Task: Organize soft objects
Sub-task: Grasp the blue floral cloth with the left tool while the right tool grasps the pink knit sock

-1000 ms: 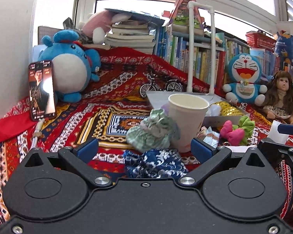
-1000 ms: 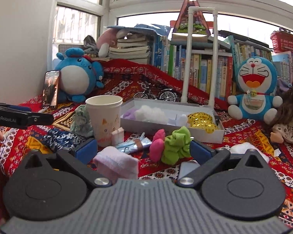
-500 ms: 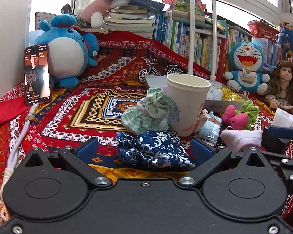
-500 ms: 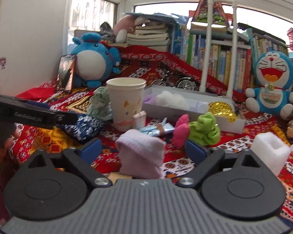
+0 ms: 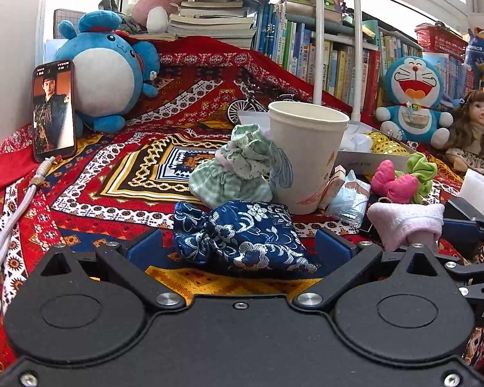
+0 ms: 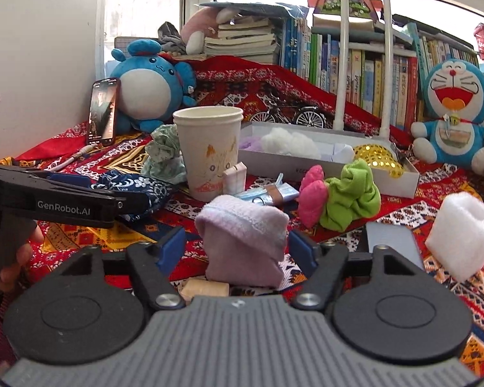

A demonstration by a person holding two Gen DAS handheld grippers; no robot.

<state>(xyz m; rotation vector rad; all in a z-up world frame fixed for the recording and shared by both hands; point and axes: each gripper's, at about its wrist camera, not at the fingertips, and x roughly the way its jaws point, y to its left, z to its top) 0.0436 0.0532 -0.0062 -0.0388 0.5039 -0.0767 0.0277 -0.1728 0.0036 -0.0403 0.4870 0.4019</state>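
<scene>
We see white tray point(image 6: 406, 179) partly hidden behind paper cup point(image 6: 208, 151). We find left tongs point(image 5: 238, 245) spread around blue floral pouch point(image 5: 242, 235), gaps either side. Right tongs point(image 6: 237, 246) just closing round pink sock point(image 6: 242, 242); pads apparently short of it.

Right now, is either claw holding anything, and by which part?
Nothing is held yet. The left claw stands open around the blue pouch. The right claw, just closing, straddles the pink cloth without pressing it.
</scene>
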